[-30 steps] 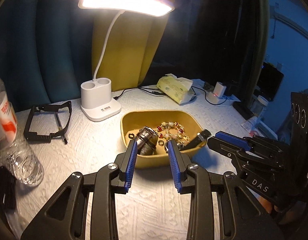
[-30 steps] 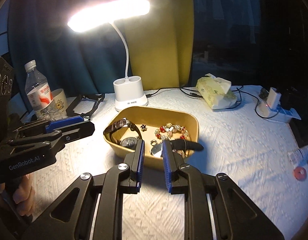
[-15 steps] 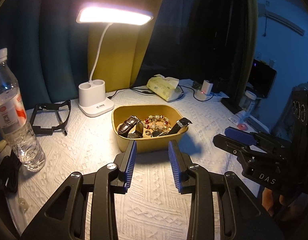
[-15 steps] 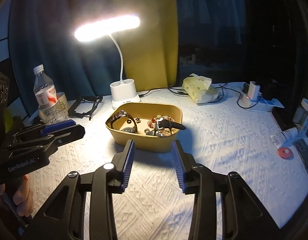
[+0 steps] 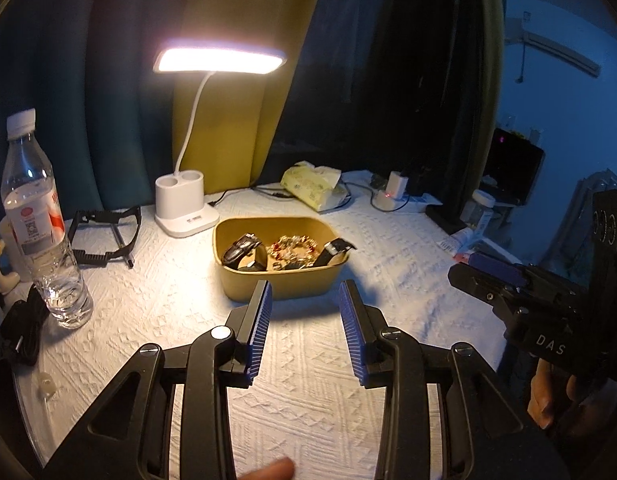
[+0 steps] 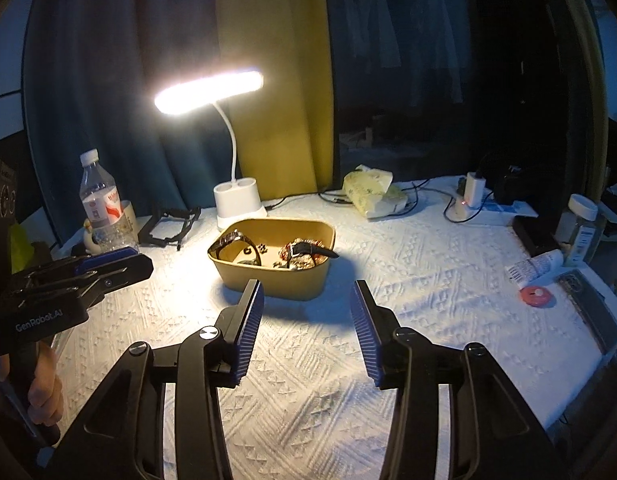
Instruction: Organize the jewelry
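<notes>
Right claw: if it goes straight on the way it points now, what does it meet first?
Most likely the near wall of the yellow tray, which lies straight ahead of the open, empty right claw. Only bare white tablecloth lies between them, though depth is uncertain.

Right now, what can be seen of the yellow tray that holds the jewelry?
The yellow tray is a shallow rounded-rectangle bin, matte, plastic by its look, upright on the white textured cloth before the lamp base. Inside lie two dark-strapped watches, one strap poking over the rim, and a beaded bracelet. Neither gripper touches it.
</notes>
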Demonstrator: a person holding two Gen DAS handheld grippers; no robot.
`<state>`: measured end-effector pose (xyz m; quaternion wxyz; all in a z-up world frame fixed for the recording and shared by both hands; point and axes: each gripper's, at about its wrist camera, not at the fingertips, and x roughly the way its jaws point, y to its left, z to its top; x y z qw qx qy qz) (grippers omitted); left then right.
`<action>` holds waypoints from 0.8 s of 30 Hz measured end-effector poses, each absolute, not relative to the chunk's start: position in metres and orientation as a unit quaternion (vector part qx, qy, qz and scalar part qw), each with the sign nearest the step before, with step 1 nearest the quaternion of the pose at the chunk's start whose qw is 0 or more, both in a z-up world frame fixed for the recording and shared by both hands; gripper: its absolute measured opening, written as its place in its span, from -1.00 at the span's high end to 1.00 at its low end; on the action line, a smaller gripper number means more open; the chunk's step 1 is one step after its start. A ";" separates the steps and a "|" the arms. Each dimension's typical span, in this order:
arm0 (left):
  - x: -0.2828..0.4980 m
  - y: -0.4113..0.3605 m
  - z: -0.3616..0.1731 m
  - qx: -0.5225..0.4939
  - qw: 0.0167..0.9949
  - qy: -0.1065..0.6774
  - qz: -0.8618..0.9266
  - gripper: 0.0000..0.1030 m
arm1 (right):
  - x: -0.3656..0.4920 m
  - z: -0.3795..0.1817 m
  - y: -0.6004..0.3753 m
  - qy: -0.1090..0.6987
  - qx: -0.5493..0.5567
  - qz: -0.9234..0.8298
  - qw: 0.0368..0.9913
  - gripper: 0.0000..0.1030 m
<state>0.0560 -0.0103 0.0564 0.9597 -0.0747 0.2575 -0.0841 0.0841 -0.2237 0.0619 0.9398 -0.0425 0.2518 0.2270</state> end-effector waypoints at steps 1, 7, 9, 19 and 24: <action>0.053 -0.012 0.059 -0.074 0.961 0.253 -0.085 0.28 | 0.083 0.064 -0.226 0.249 -0.041 0.226 0.941 0.11; 0.046 -0.024 0.071 -0.053 0.968 0.237 -0.065 0.28 | 0.070 0.083 -0.234 0.225 -0.039 0.222 0.948 0.04; 0.042 -0.026 0.073 -0.051 0.969 0.230 -0.067 0.28 | 0.067 0.087 -0.235 0.217 -0.040 0.222 0.950 0.01; 0.037 -0.030 0.077 -0.044 0.972 0.219 -0.071 0.27 | 0.068 0.086 -0.237 0.216 -0.040 0.220 0.950 -0.04; 0.038 -0.029 0.076 -0.046 0.972 0.219 -0.070 0.27 | 0.070 0.085 -0.239 0.216 -0.040 0.220 0.950 -0.04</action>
